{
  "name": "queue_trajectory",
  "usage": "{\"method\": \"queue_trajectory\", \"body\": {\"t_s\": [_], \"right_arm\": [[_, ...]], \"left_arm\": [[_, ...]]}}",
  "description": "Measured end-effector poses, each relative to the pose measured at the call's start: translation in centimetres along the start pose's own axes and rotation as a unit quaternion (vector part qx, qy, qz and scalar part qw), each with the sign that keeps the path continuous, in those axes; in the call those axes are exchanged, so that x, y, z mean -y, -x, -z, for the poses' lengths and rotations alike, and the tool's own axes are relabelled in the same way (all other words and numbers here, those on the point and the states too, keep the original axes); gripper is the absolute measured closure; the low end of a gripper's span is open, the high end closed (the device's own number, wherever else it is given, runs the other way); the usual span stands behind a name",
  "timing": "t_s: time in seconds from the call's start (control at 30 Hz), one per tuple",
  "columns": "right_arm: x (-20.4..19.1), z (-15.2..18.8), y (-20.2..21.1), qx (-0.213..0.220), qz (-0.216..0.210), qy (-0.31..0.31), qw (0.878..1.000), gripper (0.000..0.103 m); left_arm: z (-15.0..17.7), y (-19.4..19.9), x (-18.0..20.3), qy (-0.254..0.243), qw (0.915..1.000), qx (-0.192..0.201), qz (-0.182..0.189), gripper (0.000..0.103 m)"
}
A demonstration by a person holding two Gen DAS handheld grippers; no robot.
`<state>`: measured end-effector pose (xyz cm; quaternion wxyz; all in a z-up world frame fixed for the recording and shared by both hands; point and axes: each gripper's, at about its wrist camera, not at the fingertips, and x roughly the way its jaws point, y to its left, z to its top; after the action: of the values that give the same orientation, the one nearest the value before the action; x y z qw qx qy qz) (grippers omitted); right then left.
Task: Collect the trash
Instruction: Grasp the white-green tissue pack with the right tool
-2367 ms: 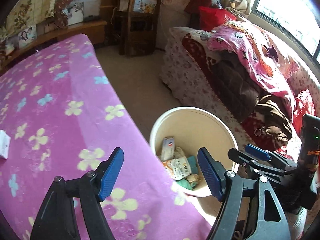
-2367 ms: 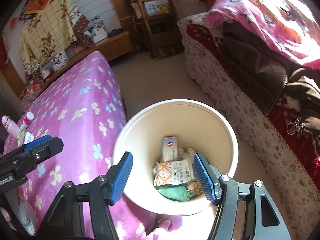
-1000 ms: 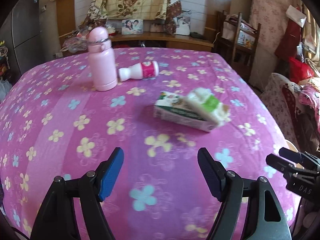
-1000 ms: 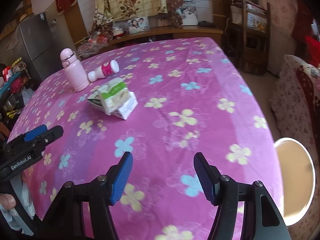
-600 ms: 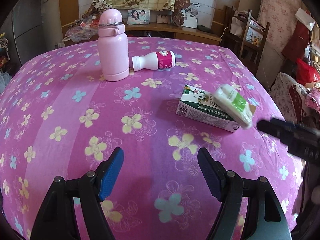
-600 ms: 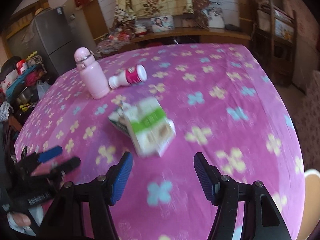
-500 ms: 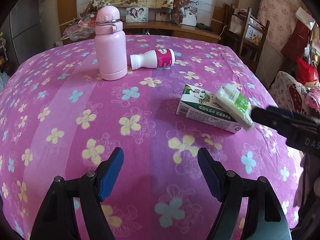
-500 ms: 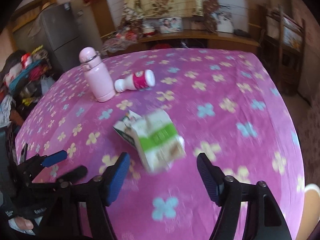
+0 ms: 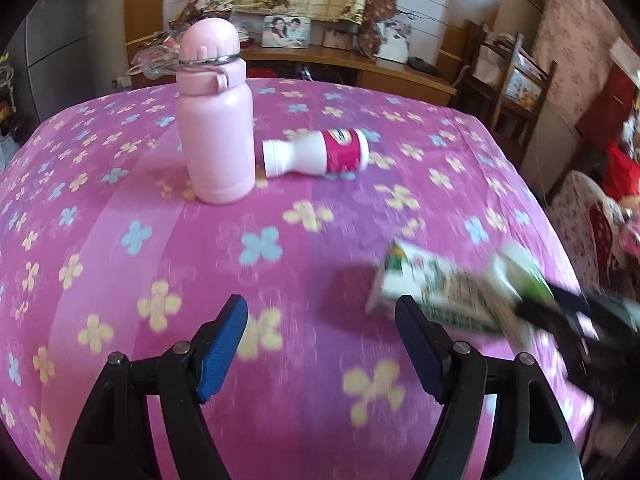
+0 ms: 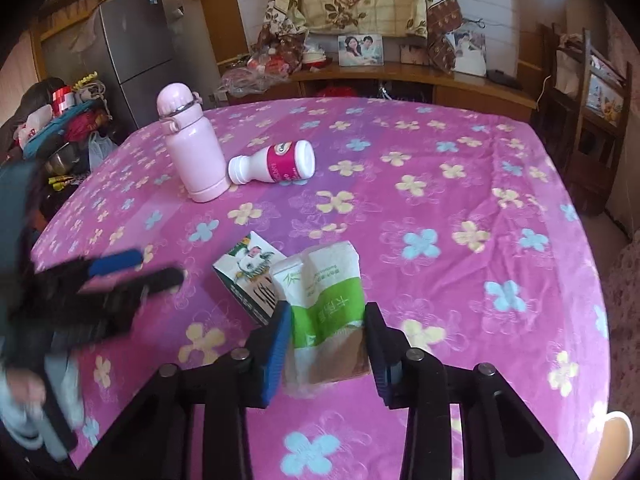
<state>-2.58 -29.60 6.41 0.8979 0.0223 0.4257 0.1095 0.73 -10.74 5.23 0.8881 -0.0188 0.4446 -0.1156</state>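
Observation:
A white and green tissue pack (image 10: pixel 328 300) lies partly on a small carton (image 10: pixel 250 276) on the pink flowered tablecloth (image 10: pixel 440 184). My right gripper (image 10: pixel 326 326) has its blue pads against both sides of the pack. In the left wrist view the carton (image 9: pixel 432 292) and the pack (image 9: pixel 524 276) are blurred at the right, with the right gripper on them. My left gripper (image 9: pixel 322 330) is open and empty above the cloth. A white bottle with a pink label (image 9: pixel 316 152) lies on its side further back.
A pink flask (image 9: pixel 214 120) stands upright left of the lying bottle; it also shows in the right wrist view (image 10: pixel 190 150). The rim of the cream bin (image 10: pixel 618 438) shows off the table's right edge. A wooden sideboard (image 10: pixel 400 76) stands behind the table.
Both grippers swung from the bin to the table. The right gripper has come up to the tissue pack and narrowed around it. The left gripper has moved closer to the flask, still open.

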Motion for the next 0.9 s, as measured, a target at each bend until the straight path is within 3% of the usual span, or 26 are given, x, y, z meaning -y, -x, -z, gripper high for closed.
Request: {"method": "queue_trajectory", "body": {"t_s": [0.27, 0.43, 0.73, 0.9], "right_arm": [[2.7, 1.8, 2.9, 0.004, -0.001, -0.027, 1.000, 0.064], [3.9, 2.9, 3.4, -0.005, -0.010, -0.041, 0.999, 0.064], [5.4, 5.1, 4.6, -0.011, 0.000, -0.056, 0.998, 0.064], [6.2, 6.0, 4.8, -0.021, 0.004, -0.077, 0.997, 0.064]], "left_arm": [[-4.5, -4.5, 2.1, -0.005, 0.9994, -0.012, -0.032, 0.026], [-4.7, -6.7, 3.0, -0.025, 0.9979, -0.041, -0.044, 0.026], [1.3, -2.6, 3.4, -0.077, 0.9925, -0.089, 0.033, 0.026], [2.1, -0.1, 3.5, -0.039, 0.9932, -0.076, 0.080, 0.026]]}}
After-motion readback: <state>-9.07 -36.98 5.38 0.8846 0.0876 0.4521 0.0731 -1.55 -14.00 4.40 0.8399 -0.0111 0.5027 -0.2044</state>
